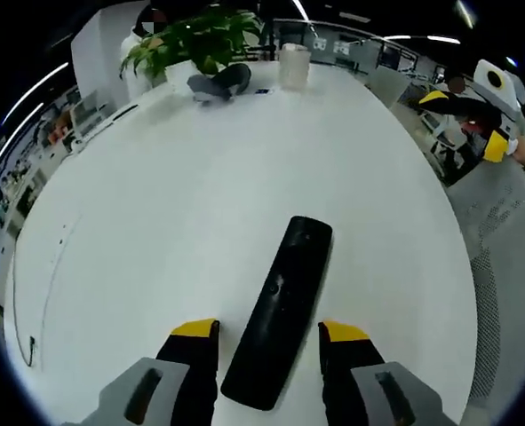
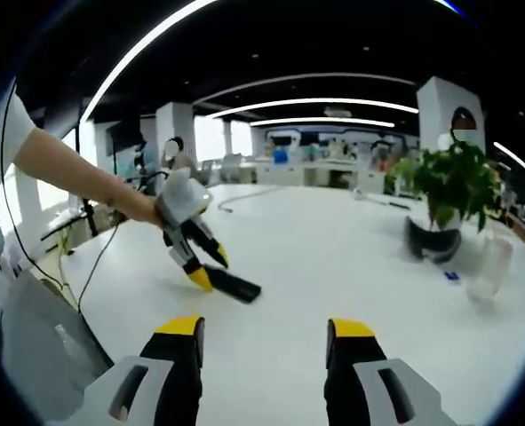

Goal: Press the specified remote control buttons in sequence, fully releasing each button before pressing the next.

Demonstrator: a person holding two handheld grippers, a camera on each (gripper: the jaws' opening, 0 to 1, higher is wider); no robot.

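Observation:
A long black remote (image 1: 284,302) lies flat on the white table (image 1: 173,204), pointing away from me. My left gripper (image 1: 269,333) stands open astride its near end, one yellow-tipped jaw on each side with a gap to the remote. In the right gripper view the same left gripper (image 2: 210,269), held by a person's hand, points down at the remote (image 2: 235,287). My right gripper (image 2: 266,328) is open and empty, hovering well back from the remote. It also shows at the far right of the left gripper view, where the right gripper (image 1: 471,120) hangs beyond the table edge.
At the table's far end stand a potted plant (image 1: 204,40), a dark rounded object (image 1: 219,84) and a translucent cup (image 1: 294,64). A thin cable (image 1: 31,342) runs along the left side. The table edge curves down the right side. A person's arm (image 2: 75,173) reaches in.

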